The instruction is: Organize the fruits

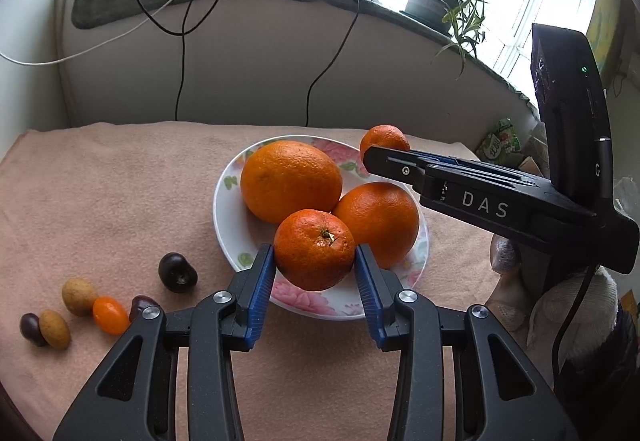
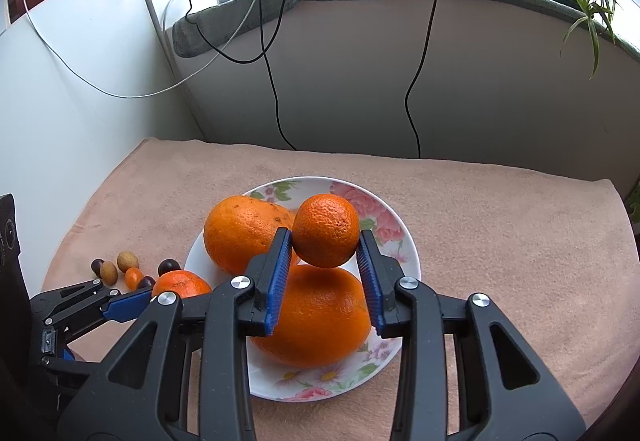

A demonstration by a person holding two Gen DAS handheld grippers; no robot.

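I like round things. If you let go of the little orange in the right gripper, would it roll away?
Probably it would roll a bit. The little orange is round, held in the right gripper above a big orange, so it would likely slide off that curved top. The plate has a raised rim that might stop it. Its bumpy skin probably keeps it from slipping.

White letters "DAS" stand on the right hand-held gripper (image 1: 384, 155) (its side).
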